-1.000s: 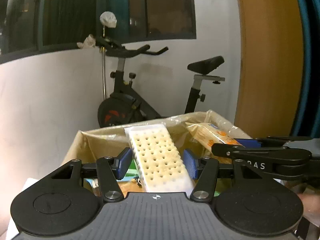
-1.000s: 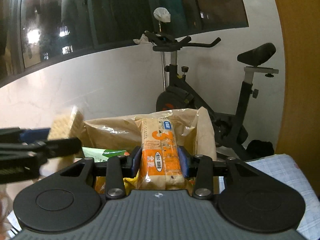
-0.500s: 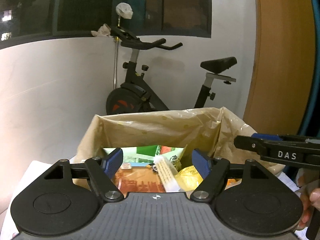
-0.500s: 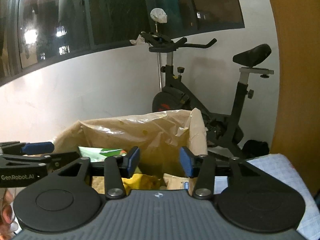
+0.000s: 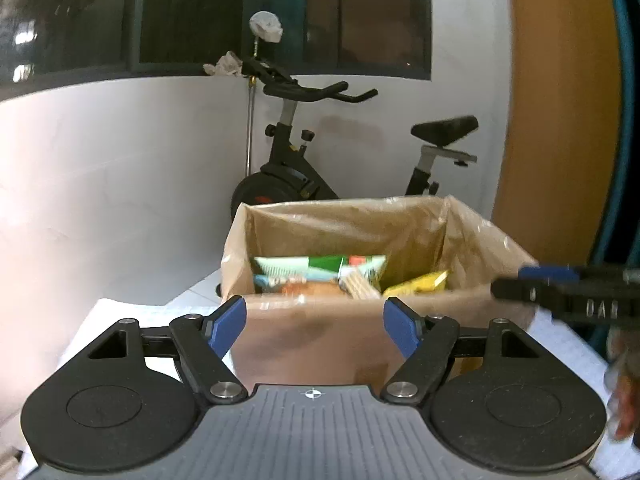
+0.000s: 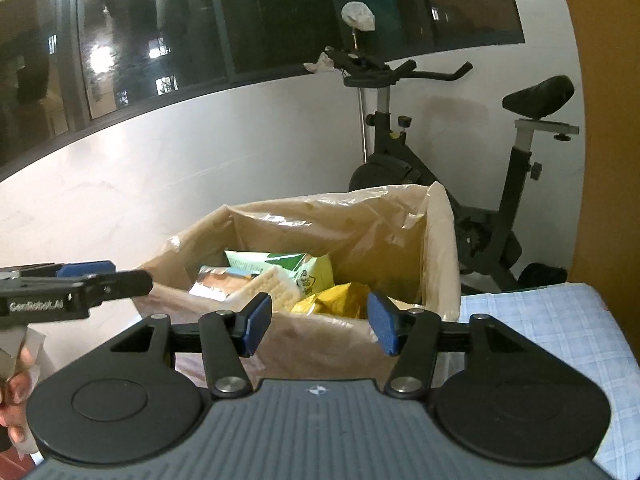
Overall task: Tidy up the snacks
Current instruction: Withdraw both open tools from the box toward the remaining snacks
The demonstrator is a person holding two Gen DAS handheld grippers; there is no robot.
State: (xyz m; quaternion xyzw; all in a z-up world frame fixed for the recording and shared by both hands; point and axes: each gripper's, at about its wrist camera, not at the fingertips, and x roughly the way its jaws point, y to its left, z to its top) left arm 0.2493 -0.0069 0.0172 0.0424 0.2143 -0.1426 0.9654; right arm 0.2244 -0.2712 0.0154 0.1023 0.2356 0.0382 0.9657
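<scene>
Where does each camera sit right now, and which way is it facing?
Left wrist: sits on the left gripper, looks along its open, empty fingers at the lined box of snacks; the right gripper and a hand show at right.
Right wrist: sits on the right gripper, open and empty, facing the same box; the left gripper and fingers show at left.
Shared: box, cracker pack, exercise bike, window wall.

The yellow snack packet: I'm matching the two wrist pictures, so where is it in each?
Left wrist: yellow snack packet in the lined box, right of centre.
Right wrist: in the box, centre, between the fingers.
Shared landmark: exercise bike behind the box.
</scene>
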